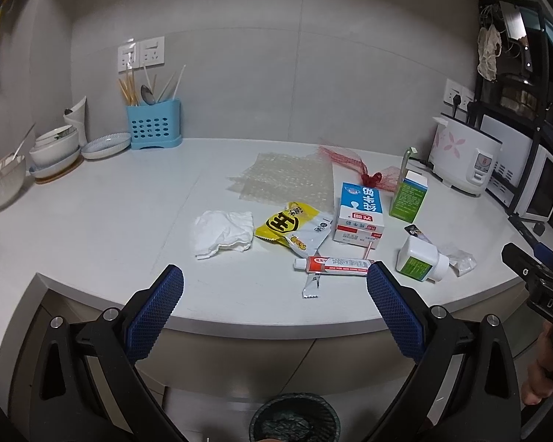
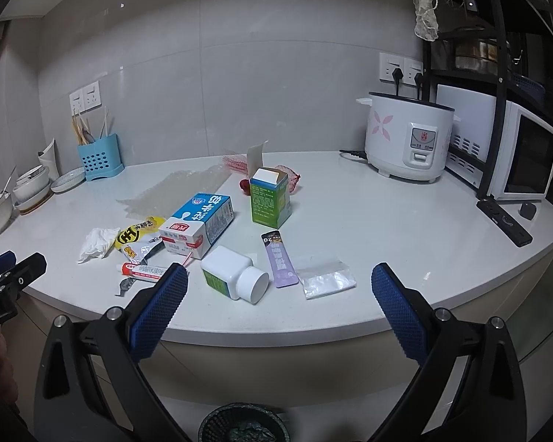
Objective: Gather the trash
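Grey wall tiles back a white table [image 1: 92,221] whose curved front edge faces both cameras. Both pairs of tongs hang off that front edge, level with it, neither touching anything. The left tongs [image 1: 275,281] stand wide apart with nothing between the blue pads, aimed at the middle of the litter; the right tongs [image 2: 279,281] are equally wide and empty, pointing toward the right part of the pile. In the left view, a hand [image 1: 545,364] grips the right tool's handle at the right border.

The trash lies scattered along the front half of the table: a crumpled tissue [image 1: 223,234] leftmost, a yellow snack wrapper [image 1: 289,226] touching its right side, a tube [image 1: 333,265] nearest the front edge, a milk carton [image 1: 359,215] lying on its side, a green box [image 2: 271,199] standing upright behind, a white bottle [image 2: 234,270] tipped over, a purple sachet [image 2: 280,259] beside it, and a clear bag [image 2: 326,278] farthest right. Bubble wrap [image 1: 287,178] and red netting [image 1: 350,164] lie farther back.

A rice cooker [image 2: 405,140] sits at the back right; a blue utensil holder [image 1: 153,125] at the back left. Below the table's front edge, a dark bin [image 2: 243,427] stands on the floor.
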`<state>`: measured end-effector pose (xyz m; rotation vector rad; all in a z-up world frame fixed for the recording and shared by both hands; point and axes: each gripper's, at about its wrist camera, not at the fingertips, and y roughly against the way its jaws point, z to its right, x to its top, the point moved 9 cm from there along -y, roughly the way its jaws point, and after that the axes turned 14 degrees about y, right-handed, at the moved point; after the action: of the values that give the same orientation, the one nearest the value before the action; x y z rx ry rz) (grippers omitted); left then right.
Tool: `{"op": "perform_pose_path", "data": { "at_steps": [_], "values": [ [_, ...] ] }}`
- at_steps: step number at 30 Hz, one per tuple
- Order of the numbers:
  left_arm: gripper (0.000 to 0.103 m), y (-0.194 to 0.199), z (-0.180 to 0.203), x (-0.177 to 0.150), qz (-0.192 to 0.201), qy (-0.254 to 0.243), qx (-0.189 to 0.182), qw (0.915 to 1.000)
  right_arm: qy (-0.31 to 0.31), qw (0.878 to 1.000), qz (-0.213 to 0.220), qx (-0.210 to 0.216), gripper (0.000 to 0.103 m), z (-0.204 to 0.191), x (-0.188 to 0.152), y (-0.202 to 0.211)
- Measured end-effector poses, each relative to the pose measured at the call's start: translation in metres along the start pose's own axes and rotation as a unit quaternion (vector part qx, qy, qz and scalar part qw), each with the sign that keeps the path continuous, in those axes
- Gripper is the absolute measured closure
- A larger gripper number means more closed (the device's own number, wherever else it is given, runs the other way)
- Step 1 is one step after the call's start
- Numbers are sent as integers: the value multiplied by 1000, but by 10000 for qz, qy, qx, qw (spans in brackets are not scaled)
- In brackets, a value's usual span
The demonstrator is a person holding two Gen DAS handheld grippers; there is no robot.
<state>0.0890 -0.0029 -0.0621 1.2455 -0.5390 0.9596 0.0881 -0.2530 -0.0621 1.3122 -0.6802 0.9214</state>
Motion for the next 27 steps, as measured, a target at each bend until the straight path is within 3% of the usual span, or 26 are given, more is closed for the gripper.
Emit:
{"op": "perform_pose_path", "data": {
  "at_steps": [27],
  "values": [
    [6,9,0,-2,-13,-99,92,9999,-9,9998,164,88,7,-2,2,16]
  ]
}}
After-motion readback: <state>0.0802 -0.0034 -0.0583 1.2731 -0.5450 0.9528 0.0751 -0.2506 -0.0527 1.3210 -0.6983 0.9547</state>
